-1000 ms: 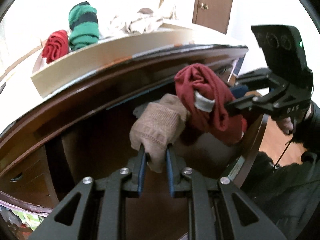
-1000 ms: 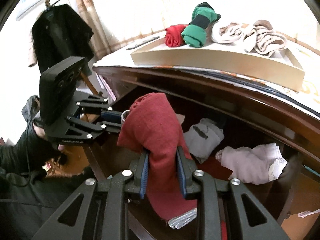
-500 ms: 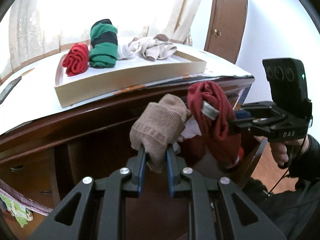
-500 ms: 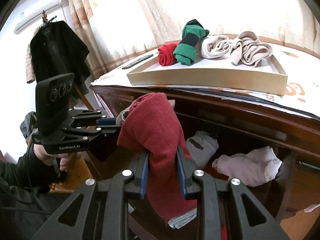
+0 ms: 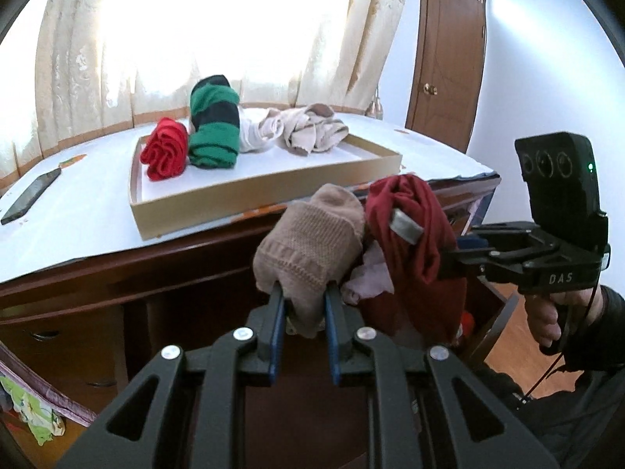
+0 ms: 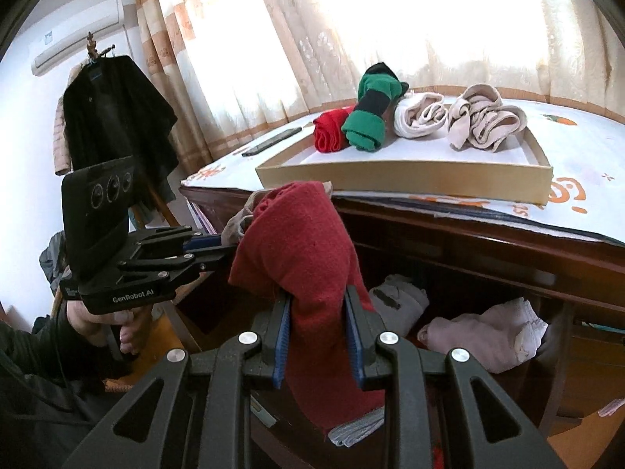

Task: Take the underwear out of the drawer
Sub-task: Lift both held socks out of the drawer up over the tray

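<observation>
Four rolled garments lie in the shallow cardboard tray (image 6: 406,181): one red (image 6: 329,133), one green-and-black (image 6: 371,113), one white (image 6: 418,119), one beige (image 6: 482,121). Below the tray, two pale bundles (image 6: 484,330) sit in the open drawer (image 6: 480,273). In front of the tray, two garments hang gripped: one tan (image 5: 312,246), one maroon (image 6: 300,258). Left of the tray lies one phone (image 5: 31,195).

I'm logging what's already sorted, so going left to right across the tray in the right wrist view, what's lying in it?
In the tray: red roll → green and black striped roll → white roll → beige bundle.
</observation>
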Demonstrator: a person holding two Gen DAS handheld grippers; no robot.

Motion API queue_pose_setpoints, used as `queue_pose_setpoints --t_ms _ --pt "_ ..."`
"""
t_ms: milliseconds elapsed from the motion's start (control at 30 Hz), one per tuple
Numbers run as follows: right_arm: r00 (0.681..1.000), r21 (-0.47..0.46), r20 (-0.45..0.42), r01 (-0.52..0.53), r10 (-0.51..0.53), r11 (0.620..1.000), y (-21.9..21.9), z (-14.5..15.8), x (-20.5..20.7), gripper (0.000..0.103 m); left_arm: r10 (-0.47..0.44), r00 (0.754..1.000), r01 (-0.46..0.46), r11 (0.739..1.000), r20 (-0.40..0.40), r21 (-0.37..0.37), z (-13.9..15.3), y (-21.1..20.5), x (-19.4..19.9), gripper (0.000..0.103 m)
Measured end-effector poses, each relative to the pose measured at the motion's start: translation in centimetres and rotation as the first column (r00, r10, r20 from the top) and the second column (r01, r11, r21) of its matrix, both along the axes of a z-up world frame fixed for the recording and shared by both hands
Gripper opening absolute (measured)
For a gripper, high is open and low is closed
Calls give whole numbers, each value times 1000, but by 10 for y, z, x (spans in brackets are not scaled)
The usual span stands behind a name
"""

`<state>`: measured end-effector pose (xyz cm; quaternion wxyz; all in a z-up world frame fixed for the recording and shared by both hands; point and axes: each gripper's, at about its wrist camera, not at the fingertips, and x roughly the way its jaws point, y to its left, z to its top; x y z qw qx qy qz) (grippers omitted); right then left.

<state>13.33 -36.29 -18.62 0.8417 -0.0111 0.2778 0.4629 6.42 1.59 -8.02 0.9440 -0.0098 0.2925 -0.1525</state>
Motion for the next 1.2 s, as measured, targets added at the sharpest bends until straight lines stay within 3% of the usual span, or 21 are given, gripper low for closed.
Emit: queue_pose_setpoints --t_ms 867,1200 --pt "994 125 99 27 -39 992 -17 26 -14 28 164 975 -161 986 152 -35 34 11 -15 16" --pt "991 155 120 36 -55 987 -22 34 -18 28 196 967 -191 980 161 -51 39 16 -15 16"
